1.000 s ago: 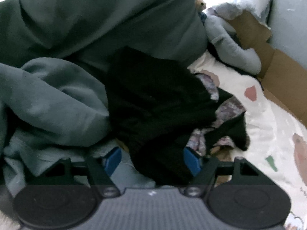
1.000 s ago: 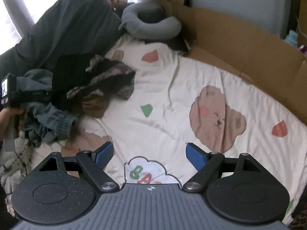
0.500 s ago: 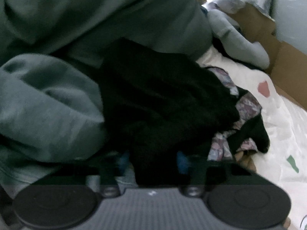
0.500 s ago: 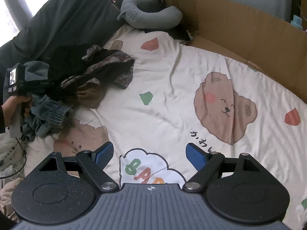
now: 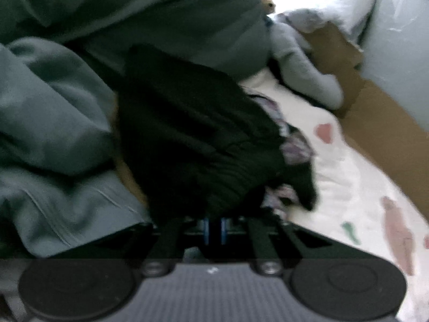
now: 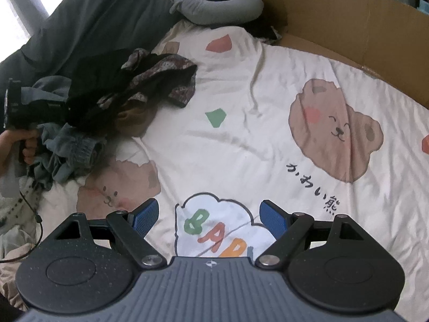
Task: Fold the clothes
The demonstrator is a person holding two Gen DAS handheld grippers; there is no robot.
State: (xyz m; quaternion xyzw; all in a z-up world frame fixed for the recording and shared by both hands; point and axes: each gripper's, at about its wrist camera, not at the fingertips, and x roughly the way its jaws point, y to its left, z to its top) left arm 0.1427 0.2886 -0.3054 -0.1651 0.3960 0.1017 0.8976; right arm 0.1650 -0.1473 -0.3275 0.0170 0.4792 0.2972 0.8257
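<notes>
The black garment (image 5: pixel 198 139) is pinched by the nearly closed left gripper (image 5: pixel 214 230); nothing is held by the wide-open right gripper (image 6: pixel 209 218) above the bedsheet (image 6: pixel 268 139).

Open room: ahead of my right gripper (image 6: pixel 207 214) the printed bedsheet (image 6: pixel 254 145) lies bare and wide; its spread fingers have nothing between them.
Left side: the clothes pile (image 6: pixel 112 99) blocks it, with my left gripper (image 5: pixel 213 228) pinched on the black garment (image 5: pixel 193 139) there.
Behind the pile: a dark grey duvet (image 6: pixel 93 24) rises like a wall.
Far end: a grey neck pillow (image 6: pixel 217 8) closes it off.
Right edge: a cardboard wall (image 6: pixel 348 21) borders the sheet.
</notes>
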